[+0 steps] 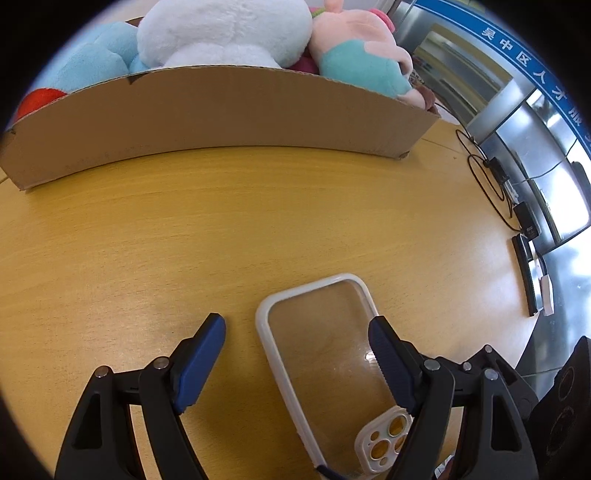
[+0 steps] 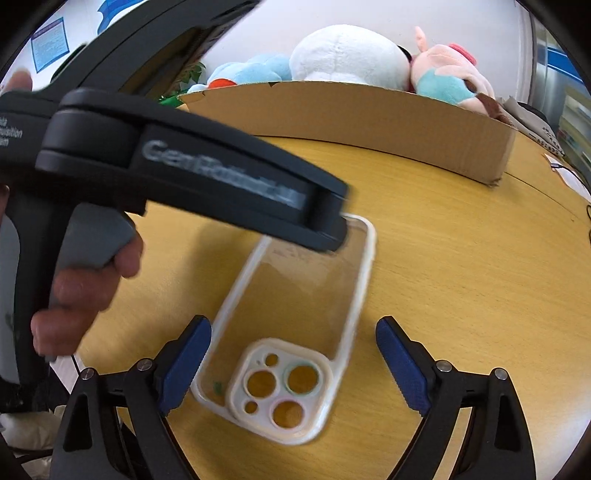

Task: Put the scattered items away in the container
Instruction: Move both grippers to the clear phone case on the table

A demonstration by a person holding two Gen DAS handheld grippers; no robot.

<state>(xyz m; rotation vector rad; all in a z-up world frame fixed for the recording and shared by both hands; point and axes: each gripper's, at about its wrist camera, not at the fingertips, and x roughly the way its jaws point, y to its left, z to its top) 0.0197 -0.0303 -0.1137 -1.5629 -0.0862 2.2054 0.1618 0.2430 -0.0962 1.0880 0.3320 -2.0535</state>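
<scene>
A clear phone case (image 1: 325, 354) with a white rim lies flat on the yellow wooden table (image 1: 184, 240), camera cutout toward me. My left gripper (image 1: 297, 319) is open and straddles it: the right finger (image 1: 391, 362) is over the case's right edge, and the left finger stands clear of the rim. In the right wrist view the same case (image 2: 306, 306) lies between the open fingers of my right gripper (image 2: 293, 321), neither pad pressing it. The left gripper's black housing (image 2: 207, 173), held by a hand (image 2: 92, 284), covers the case's far end. Behind stands the cardboard box (image 1: 221, 122).
The box (image 2: 351, 118) holds plush toys: white (image 1: 221, 29), blue (image 1: 96, 55), pink and teal (image 1: 362, 55). Black cables and small devices (image 1: 495, 177) lie along the table's right edge. Papers (image 2: 554, 147) sit right of the box.
</scene>
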